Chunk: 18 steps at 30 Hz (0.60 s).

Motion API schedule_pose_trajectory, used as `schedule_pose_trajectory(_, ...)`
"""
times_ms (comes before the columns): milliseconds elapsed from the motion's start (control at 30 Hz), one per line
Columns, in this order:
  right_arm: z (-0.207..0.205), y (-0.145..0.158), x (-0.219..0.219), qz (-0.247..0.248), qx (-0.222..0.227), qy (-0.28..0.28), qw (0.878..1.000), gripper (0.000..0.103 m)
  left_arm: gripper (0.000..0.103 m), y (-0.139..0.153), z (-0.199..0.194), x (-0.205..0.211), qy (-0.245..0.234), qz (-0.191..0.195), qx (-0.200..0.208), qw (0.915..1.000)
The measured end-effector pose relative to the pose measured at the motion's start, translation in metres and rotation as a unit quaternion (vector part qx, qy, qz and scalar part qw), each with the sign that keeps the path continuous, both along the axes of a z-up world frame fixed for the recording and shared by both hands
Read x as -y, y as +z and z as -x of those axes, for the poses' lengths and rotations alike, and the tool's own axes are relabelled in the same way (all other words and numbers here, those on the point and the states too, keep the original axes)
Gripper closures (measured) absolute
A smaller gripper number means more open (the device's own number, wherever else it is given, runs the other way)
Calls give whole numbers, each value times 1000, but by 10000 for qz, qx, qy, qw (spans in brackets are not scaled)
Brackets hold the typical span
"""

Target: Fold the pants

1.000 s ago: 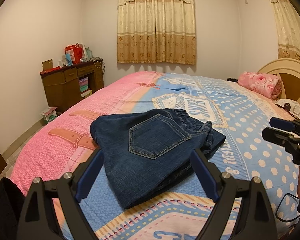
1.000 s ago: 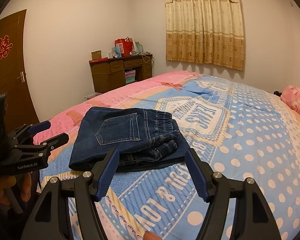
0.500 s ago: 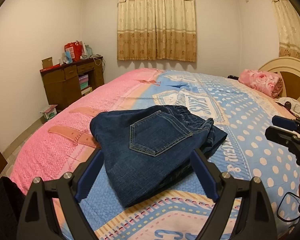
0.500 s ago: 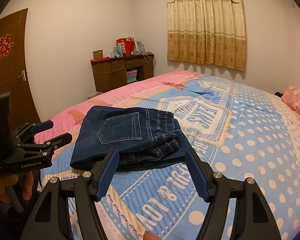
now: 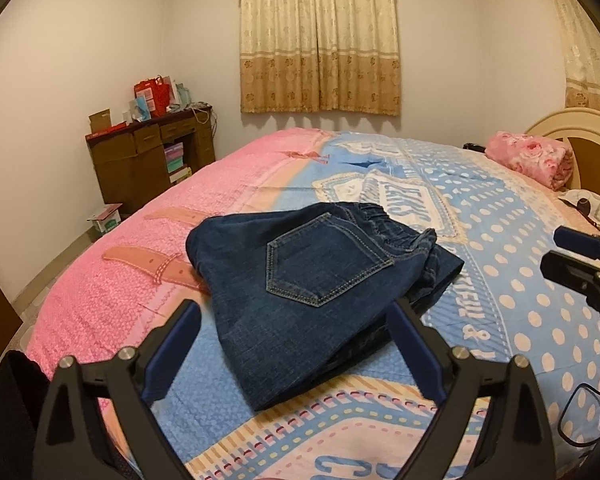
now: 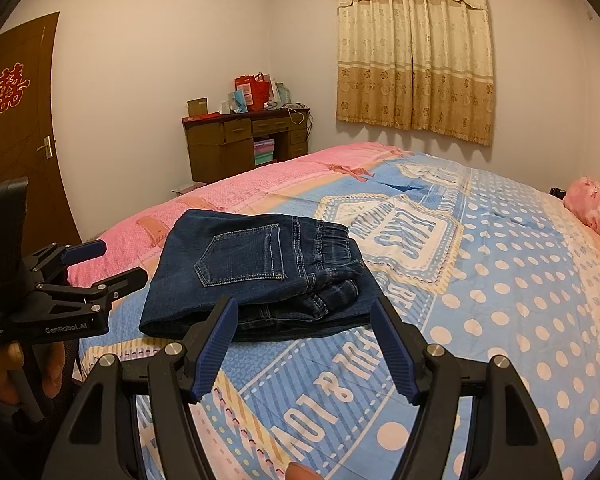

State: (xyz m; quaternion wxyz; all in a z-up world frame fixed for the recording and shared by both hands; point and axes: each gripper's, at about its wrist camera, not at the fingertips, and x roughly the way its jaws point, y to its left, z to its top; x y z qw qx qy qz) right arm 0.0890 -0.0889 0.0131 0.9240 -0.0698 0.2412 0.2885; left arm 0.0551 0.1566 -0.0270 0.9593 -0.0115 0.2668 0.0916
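Dark denim pants (image 5: 316,292) lie folded into a compact stack on the bed (image 5: 520,320), near its foot edge, back pocket facing up, elastic waistband toward the headboard (image 5: 592,148) side. Right wrist view shows the same pants (image 6: 260,272) with several layers visible at the near edge, resting on the blue and pink patterned cover.

Left gripper (image 5: 294,344): tongs spread wide apart, nothing between them, held above the bed just short of the stack. Seen from the right camera, the left gripper (image 6: 104,264) sits off the bed's foot edge, beside the pants, not touching.

Right gripper (image 6: 304,340): tongs also wide apart, empty, near the folded edge. In the left view it (image 5: 568,256) appears at the right border, over the dotted cover.

Wooden desk (image 6: 244,140) against far wall; curtains (image 5: 320,36) closed; pink rolled blanket (image 5: 532,158) by headboard
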Motion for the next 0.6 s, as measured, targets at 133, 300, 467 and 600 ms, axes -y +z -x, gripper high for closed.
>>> schedule_pose_trajectory(133, 1, 0, -1, -1, 11, 11, 10000, 33, 1, 0, 1, -1, 81, -51, -11, 10000)
schedule_pose_trajectory(300, -1, 2, 0, 34, 57, 80, 9999, 33, 0, -1, -1, -4, 182, -50, -36, 9998)
schedule_pose_trajectory(467, -3, -1, 2, 72, 45, 120, 9999, 33, 0, -2, 1, -6, 117, -21, 15, 9999)
schedule_pose_trajectory(600, -5, -1, 3, 71, 8, 135, 9999, 33, 0, -2, -1, -5, 126, -81, 23, 9999)
